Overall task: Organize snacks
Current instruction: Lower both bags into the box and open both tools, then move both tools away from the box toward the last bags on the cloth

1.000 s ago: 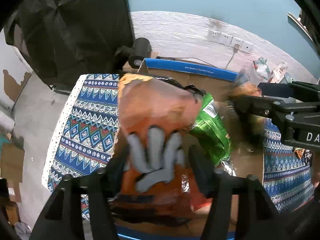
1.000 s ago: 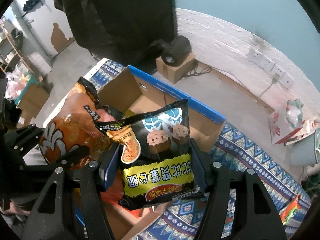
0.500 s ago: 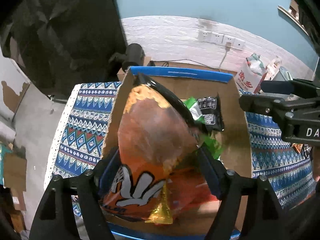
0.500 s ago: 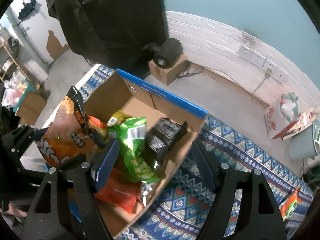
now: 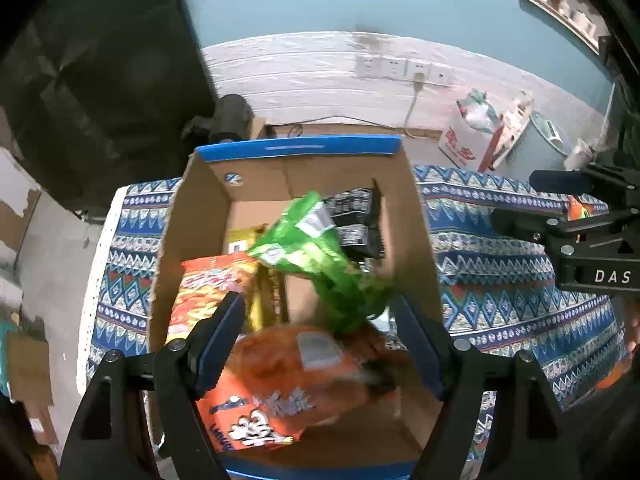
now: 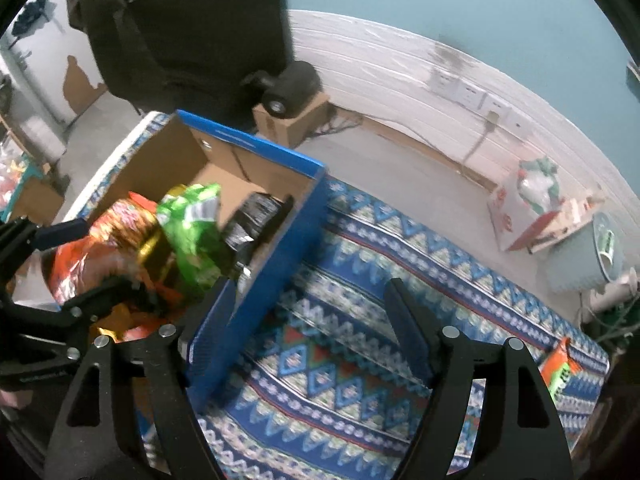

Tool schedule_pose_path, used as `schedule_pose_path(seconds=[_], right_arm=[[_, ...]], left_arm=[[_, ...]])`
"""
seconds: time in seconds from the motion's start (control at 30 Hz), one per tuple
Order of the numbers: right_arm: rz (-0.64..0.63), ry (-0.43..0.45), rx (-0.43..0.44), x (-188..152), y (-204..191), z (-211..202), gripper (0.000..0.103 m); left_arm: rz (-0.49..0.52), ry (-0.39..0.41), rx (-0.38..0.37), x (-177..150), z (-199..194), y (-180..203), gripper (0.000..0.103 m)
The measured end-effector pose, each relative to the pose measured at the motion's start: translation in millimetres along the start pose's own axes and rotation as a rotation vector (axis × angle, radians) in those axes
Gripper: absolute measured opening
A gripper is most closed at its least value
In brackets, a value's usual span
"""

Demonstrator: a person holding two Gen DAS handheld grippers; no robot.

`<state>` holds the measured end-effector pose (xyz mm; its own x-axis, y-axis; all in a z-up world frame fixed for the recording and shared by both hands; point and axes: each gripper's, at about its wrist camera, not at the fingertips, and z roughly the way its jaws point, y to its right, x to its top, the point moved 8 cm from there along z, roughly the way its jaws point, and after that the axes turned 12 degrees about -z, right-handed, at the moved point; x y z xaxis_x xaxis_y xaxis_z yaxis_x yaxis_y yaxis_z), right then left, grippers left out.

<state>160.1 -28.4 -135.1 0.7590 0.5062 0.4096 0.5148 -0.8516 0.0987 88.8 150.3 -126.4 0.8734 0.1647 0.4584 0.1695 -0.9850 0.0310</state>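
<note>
A cardboard box [image 5: 296, 146] with a blue rim stands on a patterned cloth. In it lie a big orange bag [image 5: 288, 372], a green bag [image 5: 304, 248], a black bag [image 5: 356, 220] at the far corner and an orange-yellow bag [image 5: 200, 292]. My left gripper [image 5: 318, 320] hangs open above the orange bag, pads clear of it. My right gripper [image 6: 308, 308] is open over the cloth [image 6: 360, 264], its left finger beside the box's blue wall [image 6: 256, 276], nothing held. The green bag [image 6: 192, 220] and the black bag [image 6: 252, 220] show in the right wrist view too.
An orange-green snack pack [image 6: 560, 368] lies on the cloth's right end. On the floor behind stand a red-white carton [image 6: 532, 204], a pale bucket [image 5: 548, 148] and a small cardboard box [image 6: 292, 120] bearing a black roll. A dark sheet hangs at the back left.
My left gripper let go of the orange bag, which dropped into the box. My right gripper released the black bag into the far corner and moved right, off the box.
</note>
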Motion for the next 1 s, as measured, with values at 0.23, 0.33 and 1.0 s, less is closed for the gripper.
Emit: schedule_pose_path(seconds=[0.23, 0.33, 1.0], right_arm=[[0.04, -0.018, -0.045, -32.3, 31.5, -10.7, 0.076], [0.055, -0.019, -0.06, -45.8, 43.3, -17.4, 0.076], [0.165, -0.068, -0.158, -141.9, 127.6, -48.0, 0.077]], left_arm=[[0.071, -0.002, -0.009, -6.4, -1.5, 36.4, 0.079], [0.097, -0.004, -0.013, -8.9, -1.9, 51.3, 0.079], [0.314, 0.002, -0.029, -30.4, 2.8, 165.8, 0.079]])
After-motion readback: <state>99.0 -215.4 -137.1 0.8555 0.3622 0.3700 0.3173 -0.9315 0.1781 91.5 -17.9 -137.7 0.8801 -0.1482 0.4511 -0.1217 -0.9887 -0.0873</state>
